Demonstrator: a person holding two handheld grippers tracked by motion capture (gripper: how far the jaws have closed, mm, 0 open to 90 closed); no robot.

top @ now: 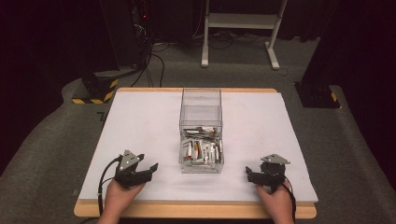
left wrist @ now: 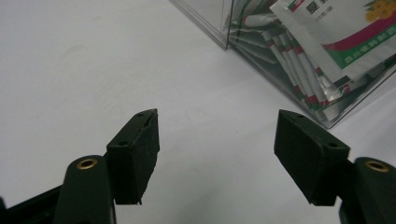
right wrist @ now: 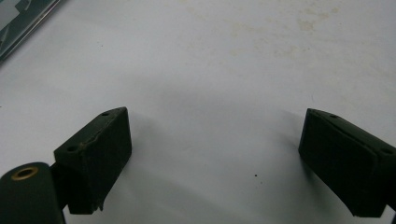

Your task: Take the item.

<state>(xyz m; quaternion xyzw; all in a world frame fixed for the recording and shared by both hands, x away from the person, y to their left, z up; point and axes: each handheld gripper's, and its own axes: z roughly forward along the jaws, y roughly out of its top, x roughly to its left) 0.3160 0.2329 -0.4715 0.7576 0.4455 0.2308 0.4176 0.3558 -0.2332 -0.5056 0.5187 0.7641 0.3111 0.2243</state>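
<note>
A clear plastic box stands in the middle of the white table. Several white, red and green sachets lie in its near end. My left gripper rests near the front edge, left of the box, open with nothing between its jaws. In the left gripper view the box corner and its sachets sit just beyond the left gripper. My right gripper rests right of the box, open and empty. The right gripper view shows the right gripper over bare table, the box edge at top left.
Beyond the table's far edge are a white stand, cables and a black-and-yellow striped base on grey carpet. A dark post base stands at the right. The table's wooden front edge runs under both hands.
</note>
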